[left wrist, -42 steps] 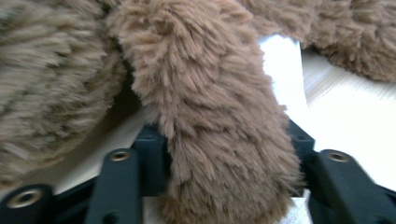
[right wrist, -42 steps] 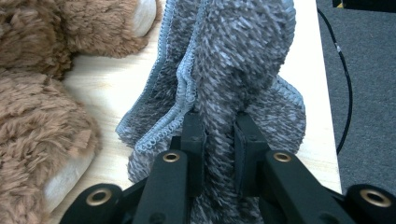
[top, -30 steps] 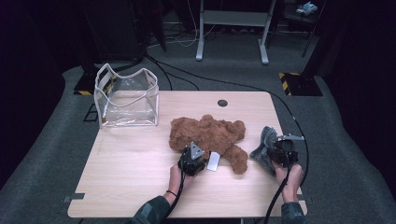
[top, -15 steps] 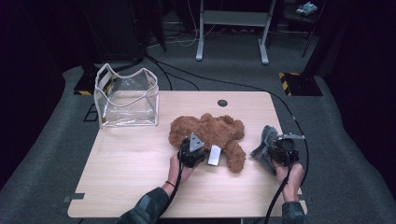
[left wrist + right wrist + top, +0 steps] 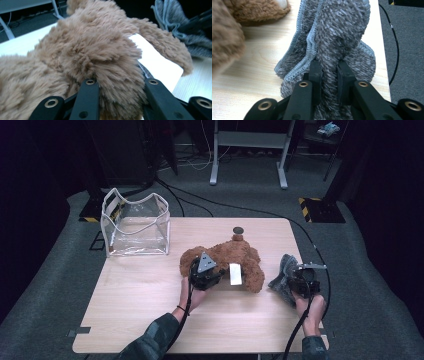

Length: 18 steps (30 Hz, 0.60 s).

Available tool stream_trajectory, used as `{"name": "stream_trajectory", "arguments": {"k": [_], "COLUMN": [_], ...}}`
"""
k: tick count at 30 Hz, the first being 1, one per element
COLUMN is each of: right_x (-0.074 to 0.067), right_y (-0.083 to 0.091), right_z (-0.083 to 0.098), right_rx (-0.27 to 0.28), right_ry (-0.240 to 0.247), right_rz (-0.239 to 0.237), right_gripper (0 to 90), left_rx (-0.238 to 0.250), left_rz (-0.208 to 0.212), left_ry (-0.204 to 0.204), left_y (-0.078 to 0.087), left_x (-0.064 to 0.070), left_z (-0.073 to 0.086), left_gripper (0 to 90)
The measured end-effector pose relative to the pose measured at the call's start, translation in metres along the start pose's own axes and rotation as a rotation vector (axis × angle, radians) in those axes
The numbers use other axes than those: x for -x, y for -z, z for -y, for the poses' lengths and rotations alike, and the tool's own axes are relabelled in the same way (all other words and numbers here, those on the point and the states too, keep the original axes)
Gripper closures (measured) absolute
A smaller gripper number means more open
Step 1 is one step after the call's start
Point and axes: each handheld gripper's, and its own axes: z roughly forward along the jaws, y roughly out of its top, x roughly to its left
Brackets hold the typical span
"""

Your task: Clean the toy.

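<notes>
The brown plush bear (image 5: pixel 230 262) sits at centre frame in the high view, on the light wooden table (image 5: pixel 135 310). Compared with a second ago its bulk has bunched upward and toward the top of the frame; the white tag (image 5: pixel 235 274) now hangs lower right of the body.

My left gripper (image 5: pixel 206 276) is clamped on a thick tuft of the bear's fur; in the left gripper view the fur (image 5: pixel 110 72) fills the gap between both jaws. That hand has come up off the table with the bear in tow. Judgement: the grip is holding and the lift has begun, though most of the bear looks to be resting on the table yet.

My right gripper (image 5: pixel 299 282), at right of frame, is pinched on the grey fleecy cloth (image 5: pixel 337 45); its position is unchanged from the earlier frames.

The clear plastic bag (image 5: pixel 135 227) stands open at upper left, well apart from the bear. Judgement: a likely destination, so the next move needs more height first.
</notes>
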Motion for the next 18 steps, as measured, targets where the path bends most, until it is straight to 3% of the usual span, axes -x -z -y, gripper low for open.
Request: {"name": "stream_trajectory", "arguments": {"k": [6,13,17,18], "right_x": [-0.004,-0.006,-0.007,-0.007], "right_y": [-0.001,0.000,0.000,0.000], "right_z": [-0.002,-0.005,-0.005,-0.006], "right_rx": [-0.001,0.000,0.002,0.002], "right_ry": [0.003,0.010,0.010,0.014], "right_rz": [-0.005,-0.005,-0.007,-0.007], "right_gripper": [77.2,77.2,77.2,77.2], "left_rx": [0.039,0.079,0.093,0.102], "left_rz": [0.043,0.071,0.076,0.097], "left_ry": [0.016,0.042,0.035,0.065], "left_y": [0.011,0.020,0.025,0.027], "left_x": [-0.001,-0.002,-0.001,0.000], "left_z": [-0.017,-0.029,-0.035,-0.037], "left_gripper": [75.4,75.4,75.4,75.3]}}
